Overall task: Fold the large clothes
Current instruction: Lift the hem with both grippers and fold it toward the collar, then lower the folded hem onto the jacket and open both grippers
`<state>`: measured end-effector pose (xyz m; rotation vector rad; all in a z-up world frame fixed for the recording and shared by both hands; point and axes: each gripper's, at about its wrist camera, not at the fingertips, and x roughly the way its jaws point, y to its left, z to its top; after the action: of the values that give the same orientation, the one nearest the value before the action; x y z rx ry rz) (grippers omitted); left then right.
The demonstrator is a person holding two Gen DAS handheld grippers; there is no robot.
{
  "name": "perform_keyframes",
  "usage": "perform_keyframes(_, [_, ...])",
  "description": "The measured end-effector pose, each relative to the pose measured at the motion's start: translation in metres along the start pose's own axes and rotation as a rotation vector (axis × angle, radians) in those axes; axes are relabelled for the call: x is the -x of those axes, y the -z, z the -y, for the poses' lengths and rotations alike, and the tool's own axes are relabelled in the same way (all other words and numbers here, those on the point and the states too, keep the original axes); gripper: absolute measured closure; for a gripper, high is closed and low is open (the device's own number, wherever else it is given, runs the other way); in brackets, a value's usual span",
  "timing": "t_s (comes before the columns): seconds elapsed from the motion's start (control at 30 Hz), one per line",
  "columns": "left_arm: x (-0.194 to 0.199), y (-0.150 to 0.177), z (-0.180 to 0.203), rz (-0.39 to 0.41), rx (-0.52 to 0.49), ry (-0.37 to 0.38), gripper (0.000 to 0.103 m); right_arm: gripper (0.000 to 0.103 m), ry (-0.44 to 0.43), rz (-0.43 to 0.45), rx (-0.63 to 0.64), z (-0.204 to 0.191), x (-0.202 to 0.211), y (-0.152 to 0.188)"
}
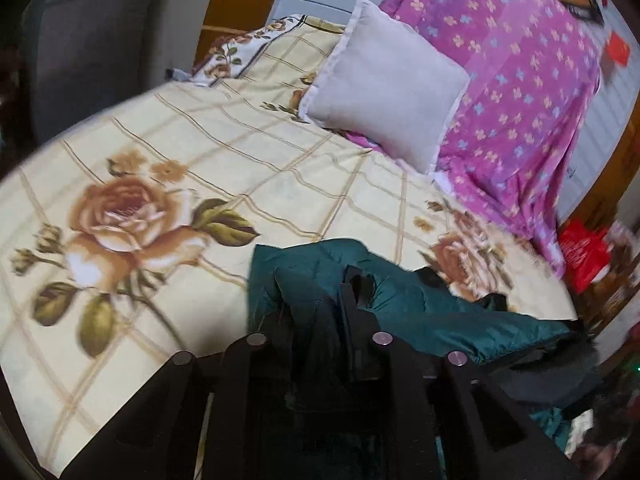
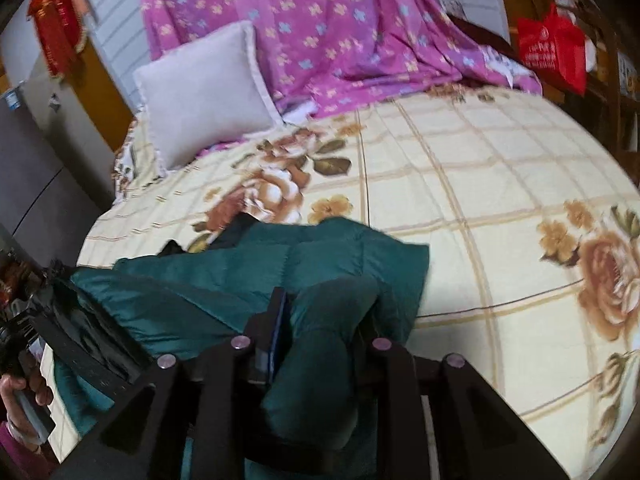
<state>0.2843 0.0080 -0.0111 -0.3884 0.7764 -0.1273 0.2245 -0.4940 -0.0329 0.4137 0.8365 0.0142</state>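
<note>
— On the bed [image 1: 168,148], near its foot edge, what do I have?

— I see the teal padded jacket [image 2: 248,280] lying rumpled on the rose-print sheet [image 2: 480,184], well short of the grey pillow [image 2: 200,92].

— My left gripper [image 1: 340,296]?

— Its jaws are pinched nearly together on a dark fold of the jacket, which drapes back over the gripper.

— And my right gripper [image 2: 320,312]?

— Narrow jaws, clamped on a thick teal fold bulging up between the fingers [image 2: 276,312].

— Any containers?

— Only a red bag [image 2: 552,52] beyond the bed's far corner, past the purple flowered blanket [image 2: 320,20]; I cannot tell what is inside it.
</note>
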Motion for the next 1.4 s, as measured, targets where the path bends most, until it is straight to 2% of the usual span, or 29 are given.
perform_keyframes(0.17, [0.019, -0.012, -0.008, 0.021, 0.028, 0.105, 0.09, 0.075, -0.002, 0.001, -0.017, 0.001, -0.012, -0.001])
perform_keyframes(0.23, [0.033, -0.017, -0.006, 0.05, 0.015, 0.111, 0.082, 0.075, 0.0, -0.004, -0.02, 0.0, -0.013, -0.001])
perform_keyframes(0.3, [0.048, -0.019, -0.001, 0.103, -0.017, 0.066, 0.069, 0.075, 0.004, -0.004, -0.03, 0.0, -0.014, -0.003])
perform_keyframes(0.33, [0.056, -0.019, 0.003, 0.127, -0.034, 0.058, 0.066, 0.074, 0.007, -0.006, -0.034, 0.0, -0.015, -0.004])
perform_keyframes(0.5, [0.061, -0.01, 0.023, 0.111, -0.104, 0.038, 0.066, 0.07, 0.002, -0.009, -0.056, -0.003, -0.008, -0.013])
perform_keyframes(0.57, [0.053, -0.003, 0.033, 0.088, -0.136, 0.018, 0.066, 0.064, -0.012, 0.013, -0.061, -0.006, 0.003, -0.016])
perform_keyframes(0.63, [0.042, 0.008, 0.044, 0.058, -0.171, -0.008, 0.066, 0.047, -0.031, 0.036, -0.054, -0.009, 0.013, -0.019])
perform_keyframes(0.77, [0.014, 0.025, 0.055, -0.016, -0.192, -0.076, 0.066, 0.039, -0.056, 0.073, -0.049, -0.018, 0.038, -0.025])
perform_keyframes(0.87, [0.005, 0.03, 0.055, -0.031, -0.177, -0.097, 0.066, 0.038, -0.055, 0.143, -0.067, -0.02, 0.061, -0.025])
perform_keyframes(0.97, [0.011, 0.03, 0.053, -0.022, -0.149, -0.08, 0.066, 0.035, -0.07, 0.266, -0.088, -0.023, 0.093, -0.026])
perform_keyframes(1.0, [0.018, 0.029, 0.051, -0.005, -0.13, -0.068, 0.066, 0.033, -0.087, 0.283, -0.077, -0.027, 0.099, -0.026])
perform_keyframes(1.13, [0.043, 0.025, 0.051, 0.081, -0.117, -0.046, 0.066, 0.028, -0.14, 0.213, 0.048, -0.062, 0.092, -0.022])
perform_keyframes(1.23, [0.045, 0.025, 0.058, 0.087, -0.153, -0.05, 0.066, 0.028, -0.165, 0.126, 0.122, -0.09, 0.067, -0.012])
perform_keyframes(1.4, [0.023, 0.028, 0.071, 0.045, -0.221, -0.088, 0.066, 0.028, -0.077, 0.013, 0.29, -0.137, 0.008, 0.006])
